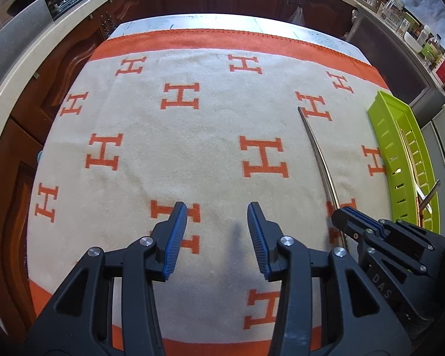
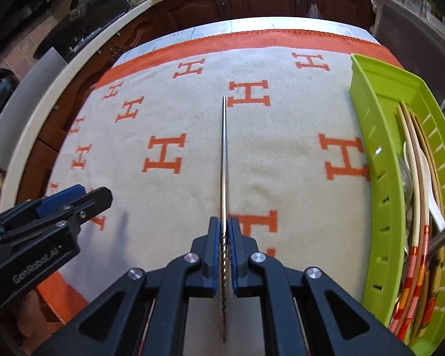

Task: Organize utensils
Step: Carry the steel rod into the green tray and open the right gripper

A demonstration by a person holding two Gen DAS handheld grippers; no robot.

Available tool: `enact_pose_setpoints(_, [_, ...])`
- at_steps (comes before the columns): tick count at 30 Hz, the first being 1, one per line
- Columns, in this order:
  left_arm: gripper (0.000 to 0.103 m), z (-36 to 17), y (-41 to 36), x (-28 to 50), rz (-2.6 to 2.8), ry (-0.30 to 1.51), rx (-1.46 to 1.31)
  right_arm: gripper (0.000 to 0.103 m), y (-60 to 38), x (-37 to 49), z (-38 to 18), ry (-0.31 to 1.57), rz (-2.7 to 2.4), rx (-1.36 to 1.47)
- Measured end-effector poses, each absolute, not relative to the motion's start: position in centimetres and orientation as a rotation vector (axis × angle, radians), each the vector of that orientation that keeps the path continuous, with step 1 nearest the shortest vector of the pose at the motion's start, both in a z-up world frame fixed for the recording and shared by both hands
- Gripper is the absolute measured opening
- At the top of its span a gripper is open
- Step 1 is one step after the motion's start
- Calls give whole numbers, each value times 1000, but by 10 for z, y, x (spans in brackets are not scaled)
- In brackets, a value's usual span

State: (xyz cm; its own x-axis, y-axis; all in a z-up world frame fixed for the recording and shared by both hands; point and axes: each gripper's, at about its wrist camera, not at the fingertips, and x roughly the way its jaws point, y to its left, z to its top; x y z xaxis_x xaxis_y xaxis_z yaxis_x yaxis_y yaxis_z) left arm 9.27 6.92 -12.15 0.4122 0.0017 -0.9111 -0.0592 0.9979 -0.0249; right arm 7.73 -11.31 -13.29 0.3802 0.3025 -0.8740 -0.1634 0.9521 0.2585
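Here the right tool [image 2: 225,231] is clamped on a single metal chopstick [image 2: 224,160], its blue pads pressed against the twisted, ridged end of the rod. The chopstick's long axis runs straight away from the tool, and its thin tip points toward the far edge of the cloth [image 2: 192,124], a cream blanket with orange H marks spread over the counter. The butt end sticks back past the pads. The left tool [image 1: 217,222] stands partly open over the cloth with nothing between its pads. A green tray [image 2: 370,160] lies along the right edge of the cloth, holding wooden chopsticks [image 2: 412,160] and a white spoon [image 2: 430,184] laid lengthwise.
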Motion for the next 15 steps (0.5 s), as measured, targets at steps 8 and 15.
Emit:
enact_pose_setpoints(8, [39, -104, 45, 75, -7, 1139, -7, 5, -137, 41, -94, 1049, 337, 217])
enact_pose_setpoints(15, [39, -88, 3, 61, -56, 1111, 57, 5, -172, 19, -68, 965, 346, 267])
